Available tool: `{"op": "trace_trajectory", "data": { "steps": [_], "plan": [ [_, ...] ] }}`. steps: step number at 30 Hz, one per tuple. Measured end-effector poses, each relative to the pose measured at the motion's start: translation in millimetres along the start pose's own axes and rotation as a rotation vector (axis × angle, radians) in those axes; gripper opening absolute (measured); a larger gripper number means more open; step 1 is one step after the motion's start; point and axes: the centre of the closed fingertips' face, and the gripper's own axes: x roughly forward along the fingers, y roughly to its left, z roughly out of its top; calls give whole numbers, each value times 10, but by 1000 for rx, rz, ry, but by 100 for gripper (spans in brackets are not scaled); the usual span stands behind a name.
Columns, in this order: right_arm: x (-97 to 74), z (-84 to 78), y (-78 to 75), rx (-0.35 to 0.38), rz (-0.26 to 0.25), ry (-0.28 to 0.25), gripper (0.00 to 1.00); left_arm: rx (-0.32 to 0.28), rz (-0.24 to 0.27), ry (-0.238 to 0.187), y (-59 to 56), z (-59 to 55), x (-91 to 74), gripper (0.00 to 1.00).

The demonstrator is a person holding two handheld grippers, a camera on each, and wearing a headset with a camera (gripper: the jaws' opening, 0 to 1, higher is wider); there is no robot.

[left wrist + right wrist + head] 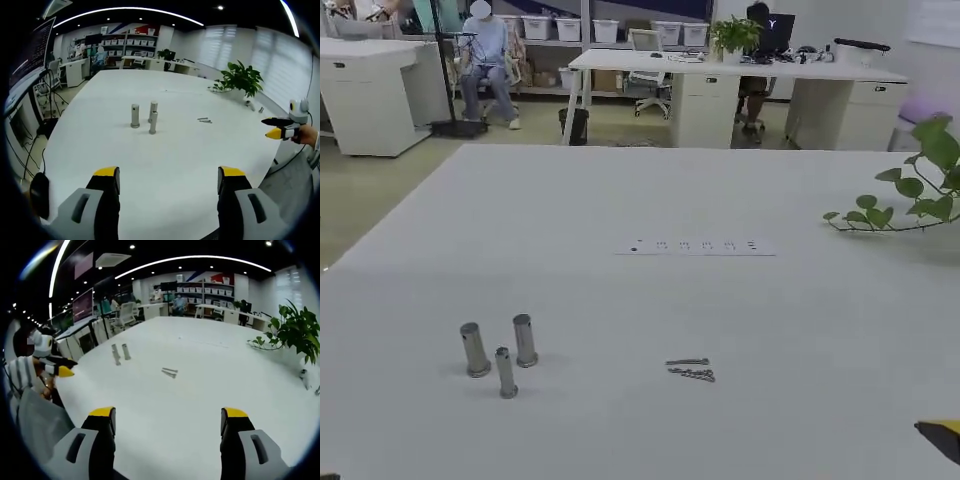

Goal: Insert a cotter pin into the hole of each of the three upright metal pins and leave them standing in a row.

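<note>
Three upright metal pins (506, 372) stand in a loose cluster on the white table (620, 200), at its front left. Several cotter pins (690, 371) lie flat to their right. In the left gripper view the pins (153, 122) stand ahead in the middle distance, with the cotter pins (204, 120) to their right. My left gripper (169, 175) is open and holds nothing, well short of them. My right gripper (167, 415) is open too, far from the cotter pins (169, 372) and the metal pins (120, 352). Its tip (940, 438) shows at the lower right corner.
A leafy plant (910, 195) trails onto the table's right side. A pale strip with small marks (695, 247) lies mid-table. Beyond the table stand desks (720, 70), and a seated person (485, 60).
</note>
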Motion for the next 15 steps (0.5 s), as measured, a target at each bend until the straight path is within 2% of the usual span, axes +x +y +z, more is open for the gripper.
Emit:
{"op": "trace_trajectory", "data": {
  "steps": [7,15],
  "plan": [
    [18,-13,4,3,-1,12,87,-6,-10,24,35,-15,42,77],
    [51,-25,15,17,-5,23,85,-11,-14,27,93,11,76,74]
  ]
}}
